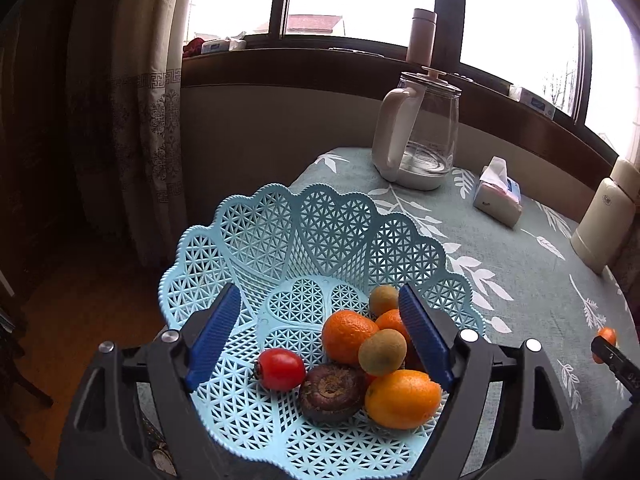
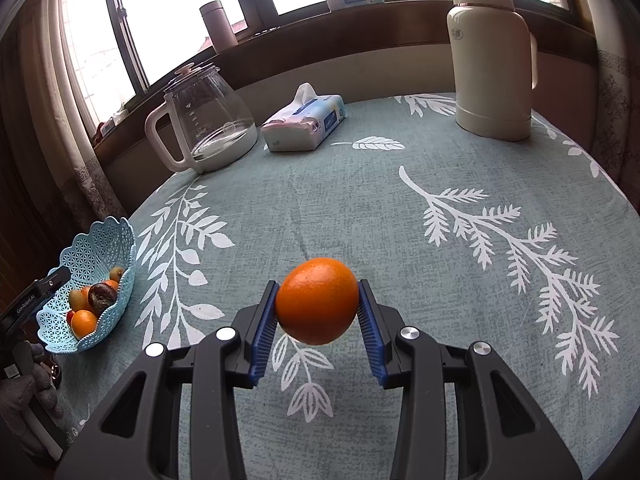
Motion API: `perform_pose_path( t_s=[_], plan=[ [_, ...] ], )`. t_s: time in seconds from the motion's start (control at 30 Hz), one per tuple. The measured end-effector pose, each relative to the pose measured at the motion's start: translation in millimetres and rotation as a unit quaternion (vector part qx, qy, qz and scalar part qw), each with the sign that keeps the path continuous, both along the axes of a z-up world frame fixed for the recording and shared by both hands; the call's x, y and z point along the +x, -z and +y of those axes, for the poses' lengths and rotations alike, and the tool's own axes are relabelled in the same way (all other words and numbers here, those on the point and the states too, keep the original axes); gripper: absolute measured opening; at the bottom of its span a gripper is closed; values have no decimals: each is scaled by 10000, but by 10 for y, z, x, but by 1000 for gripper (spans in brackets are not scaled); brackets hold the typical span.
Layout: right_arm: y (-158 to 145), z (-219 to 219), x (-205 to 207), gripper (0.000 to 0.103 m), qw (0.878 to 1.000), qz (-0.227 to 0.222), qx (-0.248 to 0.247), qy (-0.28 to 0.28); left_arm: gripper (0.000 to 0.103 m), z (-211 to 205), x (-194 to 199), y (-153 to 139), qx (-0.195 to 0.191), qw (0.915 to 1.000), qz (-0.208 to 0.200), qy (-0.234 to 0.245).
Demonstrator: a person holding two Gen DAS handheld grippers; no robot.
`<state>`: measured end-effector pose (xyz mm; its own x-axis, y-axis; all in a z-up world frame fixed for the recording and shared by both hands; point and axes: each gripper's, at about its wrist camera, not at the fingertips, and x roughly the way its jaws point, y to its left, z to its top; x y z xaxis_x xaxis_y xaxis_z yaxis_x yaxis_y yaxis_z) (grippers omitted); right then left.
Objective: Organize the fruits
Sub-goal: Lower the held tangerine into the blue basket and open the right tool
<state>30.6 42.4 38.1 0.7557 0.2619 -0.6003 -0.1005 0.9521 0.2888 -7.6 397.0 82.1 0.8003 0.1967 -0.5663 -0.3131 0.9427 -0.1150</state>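
With our right gripper pinching the orange and our left gripper wide over the basket, a loosened pinch could send it rolling.

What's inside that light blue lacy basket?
The basket holds oranges, two kiwis, a red tomato-like fruit and a dark brown round fruit. Whatever lies beneath the pile is hidden.

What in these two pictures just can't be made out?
- Left view: fruit deep in the basket, hidden behind the kiwi, the oranges and the gripper finger.
- Right view: the underside of the held orange, so whether it touches the cloth is unclear.
- Both views: outside the windows, washed out white.
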Motion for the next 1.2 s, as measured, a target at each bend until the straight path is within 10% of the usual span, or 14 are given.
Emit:
perform_pose_path(
  t_s=[1.2],
  plan=[
    [-517, 2551, -460, 39, 9679, -271, -246, -2487, 94, 669, -447, -386, -395, 9973, -559, -266]
  ],
)
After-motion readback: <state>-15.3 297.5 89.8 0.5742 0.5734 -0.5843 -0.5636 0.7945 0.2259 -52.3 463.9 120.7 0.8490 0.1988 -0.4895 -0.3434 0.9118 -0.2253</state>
